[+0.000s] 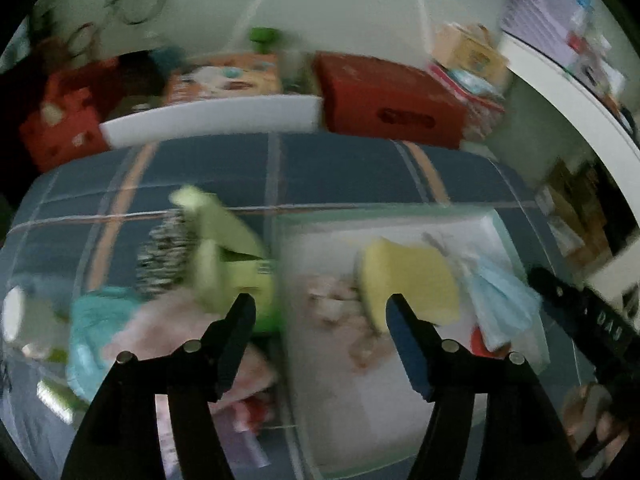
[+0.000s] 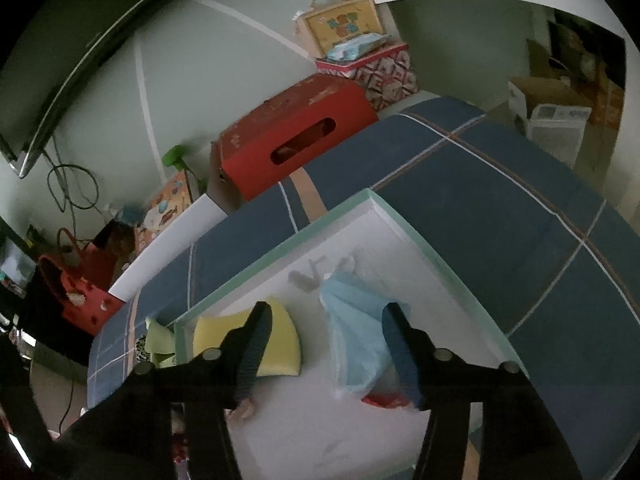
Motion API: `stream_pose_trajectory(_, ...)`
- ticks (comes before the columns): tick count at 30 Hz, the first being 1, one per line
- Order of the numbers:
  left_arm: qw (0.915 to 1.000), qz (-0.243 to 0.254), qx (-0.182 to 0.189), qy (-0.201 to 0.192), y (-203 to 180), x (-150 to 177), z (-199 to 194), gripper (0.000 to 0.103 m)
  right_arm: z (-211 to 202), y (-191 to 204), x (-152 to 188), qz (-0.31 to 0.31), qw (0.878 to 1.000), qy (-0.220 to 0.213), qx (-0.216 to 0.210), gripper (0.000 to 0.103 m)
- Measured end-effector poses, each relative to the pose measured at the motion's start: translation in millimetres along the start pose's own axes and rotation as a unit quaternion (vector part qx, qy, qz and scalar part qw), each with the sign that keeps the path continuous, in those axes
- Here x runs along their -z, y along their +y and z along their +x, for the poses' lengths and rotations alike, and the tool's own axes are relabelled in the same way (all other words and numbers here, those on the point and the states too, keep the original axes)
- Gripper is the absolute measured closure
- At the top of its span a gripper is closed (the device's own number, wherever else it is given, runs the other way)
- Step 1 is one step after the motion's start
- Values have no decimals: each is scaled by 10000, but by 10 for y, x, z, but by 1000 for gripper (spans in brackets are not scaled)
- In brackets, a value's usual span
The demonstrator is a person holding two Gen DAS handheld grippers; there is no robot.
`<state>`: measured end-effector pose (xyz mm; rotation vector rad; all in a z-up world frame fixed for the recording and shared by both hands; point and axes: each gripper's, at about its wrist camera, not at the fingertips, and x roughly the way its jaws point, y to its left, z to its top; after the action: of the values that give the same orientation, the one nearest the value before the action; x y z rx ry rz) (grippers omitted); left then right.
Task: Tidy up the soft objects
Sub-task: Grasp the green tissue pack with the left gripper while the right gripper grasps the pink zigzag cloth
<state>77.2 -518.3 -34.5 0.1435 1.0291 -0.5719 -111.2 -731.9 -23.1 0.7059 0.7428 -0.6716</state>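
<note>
A white tray with a pale green rim lies on the blue plaid bed. In it are a yellow sponge, a light blue face mask, a small red item and a pinkish soft thing. Left of the tray lies a pile: a lime green cloth, a zebra-pattern item, teal and pink fabric. My left gripper is open and empty above the tray's left edge. My right gripper is open and empty above the tray.
A red box, a white board, a red bag and patterned boxes crowd the far side of the bed by the wall. The right gripper's body shows at the right of the left wrist view.
</note>
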Motion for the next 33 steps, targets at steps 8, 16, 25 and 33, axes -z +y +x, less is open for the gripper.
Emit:
stream_pose_trajectory(8,9936,-809,-752,-214,727,-28,-290,19,78,6,50,-150,9988,285,368,30)
stream_pose_trajectory(16,9787,-1633,-1200,-324,1443,183,-502,7,67,272,120,-790,9950,156,600,5)
stream_pose_trajectory(25,9599,-2243,-1520,-719,2039,427,-830,2,-300,615,186,-957,9928,-706,-130,0)
stream_pose_trajectory(33,9536,-2474,-1562,-717,2376,635,-906,1,-228,1106,378,-1455,9850,-393,-841,0)
